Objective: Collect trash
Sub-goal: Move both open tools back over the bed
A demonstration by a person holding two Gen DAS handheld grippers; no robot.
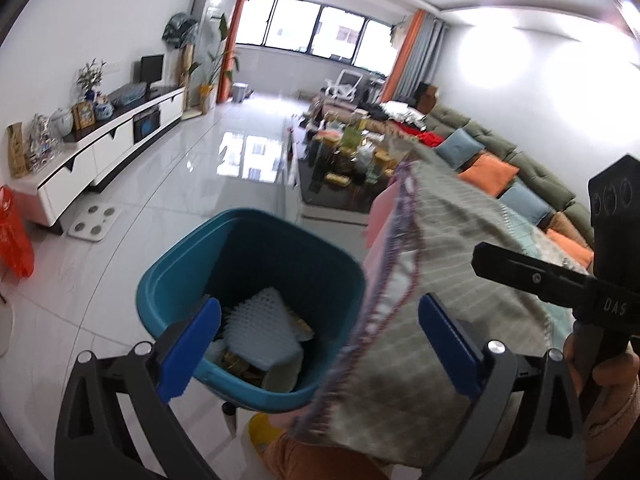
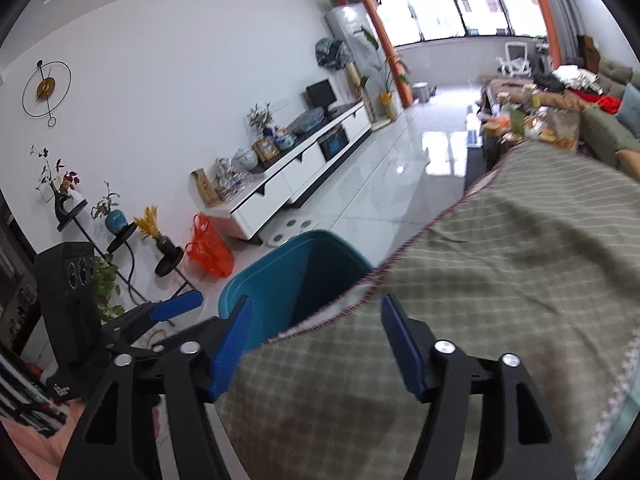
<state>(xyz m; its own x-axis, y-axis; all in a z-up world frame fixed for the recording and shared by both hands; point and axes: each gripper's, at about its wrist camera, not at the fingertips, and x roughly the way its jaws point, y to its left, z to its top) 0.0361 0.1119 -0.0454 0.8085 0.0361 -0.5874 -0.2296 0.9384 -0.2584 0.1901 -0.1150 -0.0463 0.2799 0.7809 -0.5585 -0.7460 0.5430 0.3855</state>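
A teal trash bin (image 1: 256, 264) stands on the white tiled floor beside a table covered with a green checked cloth (image 1: 452, 240). Inside the bin lie a white foam net (image 1: 262, 328), a paper cup (image 1: 280, 376) and other scraps. My left gripper (image 1: 320, 344) is open and empty, just above the bin's near rim and the cloth edge. My right gripper (image 2: 316, 344) is open and empty over the cloth (image 2: 500, 264), with the bin (image 2: 296, 268) just ahead on the left. The left gripper (image 2: 176, 306) also shows in the right wrist view.
A white TV cabinet (image 1: 108, 140) with ornaments runs along the left wall. An orange plastic bag (image 2: 208, 250) and a white scale (image 1: 94, 220) lie on the floor. A cluttered coffee table (image 1: 352, 156) and a green sofa with cushions (image 1: 492, 160) lie beyond.
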